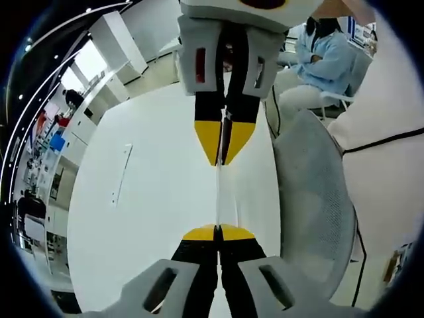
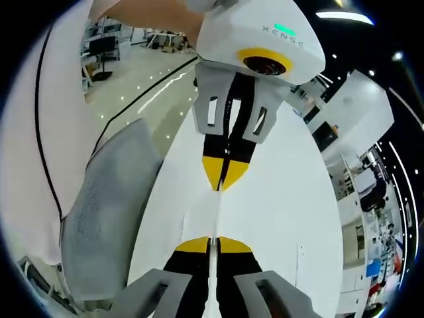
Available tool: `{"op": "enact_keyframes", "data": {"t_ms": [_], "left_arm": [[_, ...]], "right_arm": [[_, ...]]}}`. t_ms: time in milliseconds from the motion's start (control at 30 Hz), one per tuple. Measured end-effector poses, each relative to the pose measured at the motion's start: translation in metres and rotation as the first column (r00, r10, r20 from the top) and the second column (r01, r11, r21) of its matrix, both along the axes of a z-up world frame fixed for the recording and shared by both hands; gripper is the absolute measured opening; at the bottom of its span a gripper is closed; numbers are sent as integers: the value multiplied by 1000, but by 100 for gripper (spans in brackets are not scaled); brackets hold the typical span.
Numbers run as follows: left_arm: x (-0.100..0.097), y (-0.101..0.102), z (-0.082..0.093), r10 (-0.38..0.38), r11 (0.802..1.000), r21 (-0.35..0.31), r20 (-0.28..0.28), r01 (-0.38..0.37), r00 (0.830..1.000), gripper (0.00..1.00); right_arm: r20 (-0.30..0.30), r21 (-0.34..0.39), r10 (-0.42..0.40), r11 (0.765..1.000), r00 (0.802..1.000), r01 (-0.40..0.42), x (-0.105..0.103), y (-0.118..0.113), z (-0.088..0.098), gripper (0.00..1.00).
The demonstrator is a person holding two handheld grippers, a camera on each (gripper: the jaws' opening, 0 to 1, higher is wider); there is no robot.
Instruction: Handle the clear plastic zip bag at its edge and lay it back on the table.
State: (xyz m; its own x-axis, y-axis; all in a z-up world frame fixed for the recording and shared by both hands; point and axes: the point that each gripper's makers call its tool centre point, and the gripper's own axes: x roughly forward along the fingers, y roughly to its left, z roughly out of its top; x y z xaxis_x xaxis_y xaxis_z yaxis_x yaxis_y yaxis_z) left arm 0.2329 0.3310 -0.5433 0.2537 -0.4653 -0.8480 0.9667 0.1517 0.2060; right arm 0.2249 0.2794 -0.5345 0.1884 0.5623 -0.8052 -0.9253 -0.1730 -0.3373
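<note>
The clear plastic zip bag (image 1: 217,195) hangs edge-on as a thin pale line above the white table (image 1: 152,199), stretched between the two grippers. In the left gripper view, my left gripper (image 1: 217,232) is shut on the bag's near edge with its yellow tips pressed together. My right gripper (image 1: 222,161) points at it from the top, shut on the far edge. The right gripper view mirrors this: my right gripper (image 2: 213,244) pinches the bag (image 2: 216,215) at the bottom, and my left gripper (image 2: 222,187) holds the opposite edge over the table (image 2: 285,199).
A grey mesh chair (image 1: 318,199) (image 2: 106,212) stands at the table's side. The white sleeve (image 1: 384,112) of the person holding the grippers is beside it. A person in light blue (image 1: 324,53) sits further back. A thin strip (image 1: 121,172) lies on the table.
</note>
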Motion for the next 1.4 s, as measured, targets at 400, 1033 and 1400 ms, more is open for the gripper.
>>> {"op": "enact_keyframes", "data": {"t_ms": [400, 1033, 1400], "left_arm": [[1, 1, 1, 5, 1000, -6, 6, -5, 1000, 0], [2, 2, 4, 6, 1000, -14, 20, -6, 1000, 0], [2, 3, 4, 3, 1000, -9, 25, -3, 1000, 0]], "right_arm": [[0, -1, -12, 1000, 1000, 12, 2, -8, 0, 0], [-1, -9, -36, 999, 999, 36, 4, -22, 2, 0], [-1, -18, -48, 999, 999, 48, 4, -32, 3, 0]]}}
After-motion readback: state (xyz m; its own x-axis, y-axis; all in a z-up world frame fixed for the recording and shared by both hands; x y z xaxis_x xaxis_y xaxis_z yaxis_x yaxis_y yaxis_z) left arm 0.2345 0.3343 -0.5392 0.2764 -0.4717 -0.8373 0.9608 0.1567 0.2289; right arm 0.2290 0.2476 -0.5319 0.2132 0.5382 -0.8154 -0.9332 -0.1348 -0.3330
